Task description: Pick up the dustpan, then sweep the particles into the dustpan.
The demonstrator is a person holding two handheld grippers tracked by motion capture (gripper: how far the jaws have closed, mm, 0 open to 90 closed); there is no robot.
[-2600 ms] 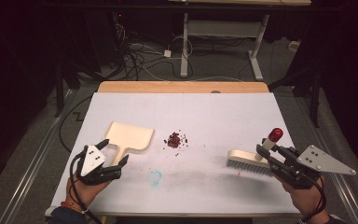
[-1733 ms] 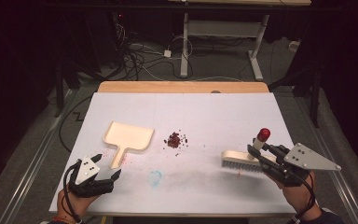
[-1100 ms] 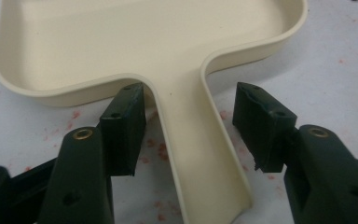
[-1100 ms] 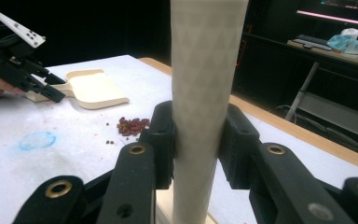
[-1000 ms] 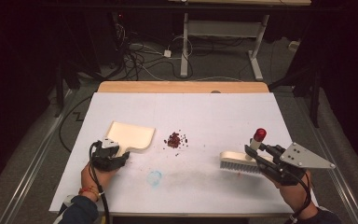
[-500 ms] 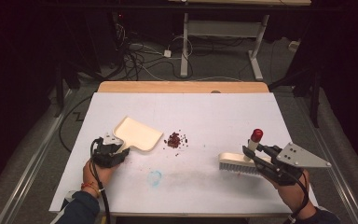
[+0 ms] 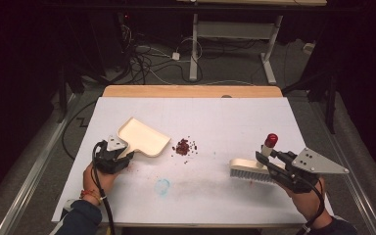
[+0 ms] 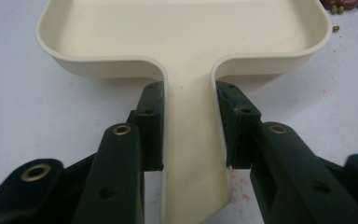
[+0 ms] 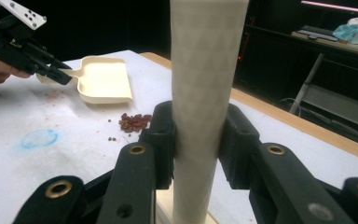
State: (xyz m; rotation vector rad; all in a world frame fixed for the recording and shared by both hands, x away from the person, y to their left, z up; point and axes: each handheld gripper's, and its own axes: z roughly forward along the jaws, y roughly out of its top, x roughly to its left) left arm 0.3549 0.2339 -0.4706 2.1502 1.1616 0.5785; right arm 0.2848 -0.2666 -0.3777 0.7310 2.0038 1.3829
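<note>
A cream dustpan (image 7: 144,137) lies flat on the white table cover, its open side towards a small pile of red crumbs (image 7: 183,146). My left gripper (image 7: 126,154) is shut on the pan's flat handle (image 8: 189,126), both pads pressing its edges. My right gripper (image 7: 267,161) is shut on the pale upright handle (image 9: 205,70) of a brush (image 7: 247,169). The brush's bristles rest on the table to the right of the crumbs, and its handle ends in a red tip (image 7: 271,140). The right gripper view has the dustpan (image 9: 103,77), the crumbs (image 9: 135,121) and the left gripper (image 9: 51,70) farther off.
A faint blue ring-shaped smudge (image 7: 162,186) marks the cover in front of the crumbs. The table's wooden far edge (image 7: 191,91) shows beyond the cover. Cables (image 7: 147,58) and a desk frame (image 7: 235,34) lie on the dark floor behind.
My left gripper moved from the table's front left up to the dustpan's handle and closed on it. The pan turned its open side towards the crumbs. The brush shifted slightly left.
</note>
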